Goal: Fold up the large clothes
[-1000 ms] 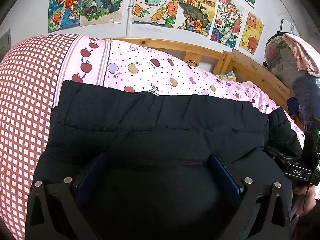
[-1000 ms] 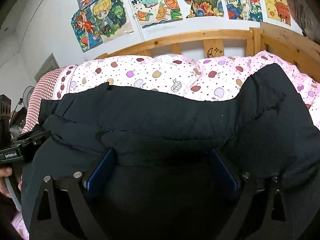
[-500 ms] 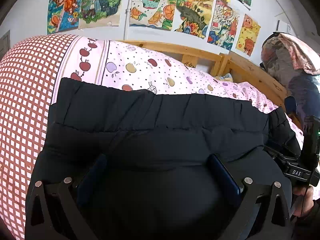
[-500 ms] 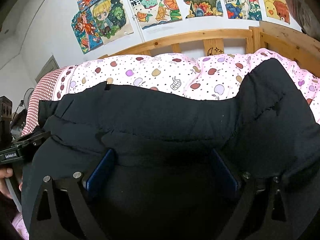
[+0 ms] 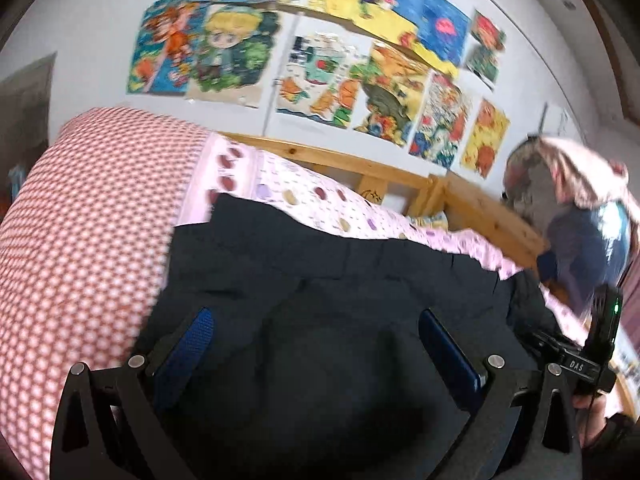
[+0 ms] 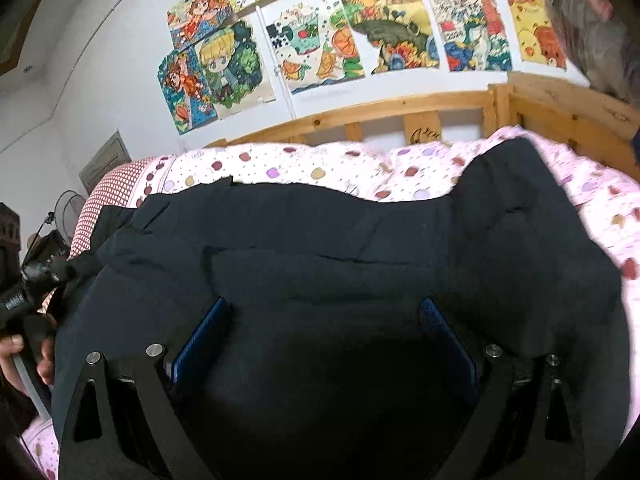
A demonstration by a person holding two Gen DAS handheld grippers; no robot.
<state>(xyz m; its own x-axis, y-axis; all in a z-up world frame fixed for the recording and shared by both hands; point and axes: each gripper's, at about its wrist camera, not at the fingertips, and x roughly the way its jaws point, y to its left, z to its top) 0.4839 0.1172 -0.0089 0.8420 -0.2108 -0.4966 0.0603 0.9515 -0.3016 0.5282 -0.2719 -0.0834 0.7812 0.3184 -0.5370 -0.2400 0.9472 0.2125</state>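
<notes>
on a bed with a pink apple-print quilt (image 6: 304, 168), below a wooden headboard (image 6: 380, 114), a large black padded garment (image 6: 360, 248) lies spread across the bedding. the left gripper (image 5: 316, 340) and the right gripper (image 6: 324, 332) each sit with blue-padded fingers (image 6: 200, 336) set wide apart, dark cloth bulging up between them; whether either actually pinches the fabric cannot be told. a red checked pillow (image 5: 88, 220) lies left of the garment, and the left view is blurred. bright drawings (image 6: 224, 68) hang above the headboard.
</notes>
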